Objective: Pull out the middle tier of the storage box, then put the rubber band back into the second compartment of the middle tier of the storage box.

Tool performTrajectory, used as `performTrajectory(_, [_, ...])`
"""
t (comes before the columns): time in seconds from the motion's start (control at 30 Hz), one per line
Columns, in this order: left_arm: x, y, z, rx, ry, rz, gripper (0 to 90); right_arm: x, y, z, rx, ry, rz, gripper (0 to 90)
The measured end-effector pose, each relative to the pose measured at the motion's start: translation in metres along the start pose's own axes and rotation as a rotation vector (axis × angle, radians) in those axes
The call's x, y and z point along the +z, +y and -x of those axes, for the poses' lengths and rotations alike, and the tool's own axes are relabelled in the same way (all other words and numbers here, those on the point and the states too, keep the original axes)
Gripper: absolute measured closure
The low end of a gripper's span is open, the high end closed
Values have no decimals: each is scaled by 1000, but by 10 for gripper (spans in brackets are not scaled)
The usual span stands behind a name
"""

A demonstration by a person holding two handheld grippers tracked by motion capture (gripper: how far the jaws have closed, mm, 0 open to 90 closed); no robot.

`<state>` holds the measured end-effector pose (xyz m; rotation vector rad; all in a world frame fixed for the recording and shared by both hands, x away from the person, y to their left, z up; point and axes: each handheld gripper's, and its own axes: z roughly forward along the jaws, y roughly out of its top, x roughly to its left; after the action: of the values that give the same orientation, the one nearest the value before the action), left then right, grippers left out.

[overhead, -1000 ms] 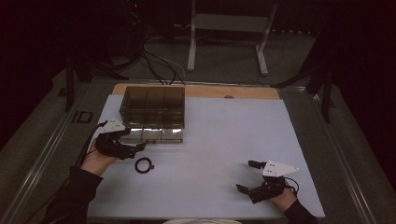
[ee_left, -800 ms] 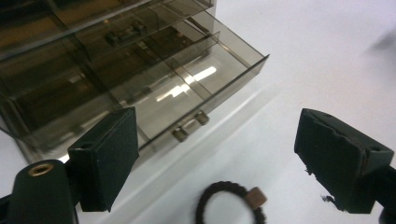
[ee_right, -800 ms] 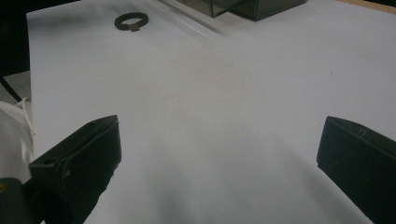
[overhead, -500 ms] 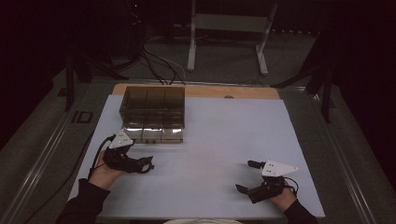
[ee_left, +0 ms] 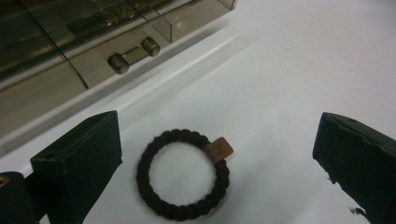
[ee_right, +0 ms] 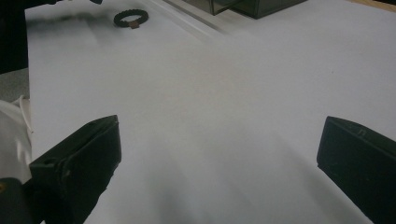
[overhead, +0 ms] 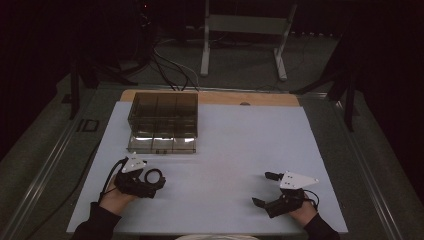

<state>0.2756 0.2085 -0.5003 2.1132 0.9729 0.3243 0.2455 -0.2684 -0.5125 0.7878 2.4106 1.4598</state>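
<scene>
**Left gripper now over the hair tie, jaws wide**

A second ago my left gripper (overhead: 150,182) sat up against the front of the smoked plastic organizer box (overhead: 163,121), and the braided black hair tie (ee_left: 183,174) lay free on the white table cover (overhead: 240,150), just nearer me. Since then I have drawn that hand back toward myself and down, so the tie lies between my left jaws. In the left gripper view both jaws stand well apart, one on each side of the ring, touching neither it nor its small brown tag (ee_left: 218,150). I hold nothing yet. I judge this as lined up for the pick: what is left is to lower and close across the band.

My left hand lies low on the cover, forearm coming in from the near edge, the gripper pointing right and a little away.

My right gripper (overhead: 267,189) has not moved; it rests near the front right, jaws spread and empty, well apart from the tie.

Farther off, the box stands just beyond the tie, a small metal piece (ee_left: 133,55) showing through its front compartment.
</scene>
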Motion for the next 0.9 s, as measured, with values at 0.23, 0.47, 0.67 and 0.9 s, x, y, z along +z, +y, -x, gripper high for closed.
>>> performTrajectory(0.23, [-1, -7, -3, -2, 13, -17, 26, 0, 0, -1, -4, 3, -1, 0])
performTrajectory(0.47, [-5, -11, -12, -9, 75, 16, 180, 1, 0, -2, -14, 5, -8, 0])
performTrajectory(0.67, [-2, -15, -13, -11, 133, 5, 204, 1, 0, -2, -16, 6, -10, 0])
performTrajectory(0.9, [-1, -15, -14, -44, 178, -5, 374, 0, 0, -1, -13, 4, -7, 0])
